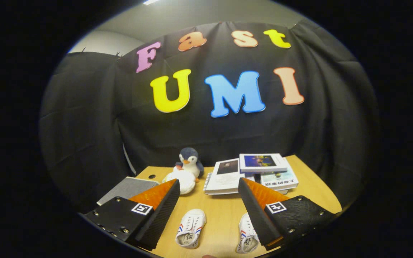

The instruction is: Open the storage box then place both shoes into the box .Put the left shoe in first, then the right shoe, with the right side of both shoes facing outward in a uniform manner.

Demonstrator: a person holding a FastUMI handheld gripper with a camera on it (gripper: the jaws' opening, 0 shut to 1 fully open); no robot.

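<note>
Two small white shoes with red and blue stripes lie on the wooden table (224,215), toes pointing away. One shoe (191,228) lies between my fingers, nearer the left finger. The other shoe (246,238) is partly hidden behind the right finger (260,215). My gripper (209,184) hangs above the table, open wide, nothing between its fingers. A grey flat-topped box (129,187) stands at the table's left edge, behind the left finger (161,211); its lid looks closed.
A penguin plush (190,162) stands at the back of the table with a white round plush (182,180) in front of it. A stack of books and magazines (253,171) lies at the back right. Black cloth walls close the booth behind.
</note>
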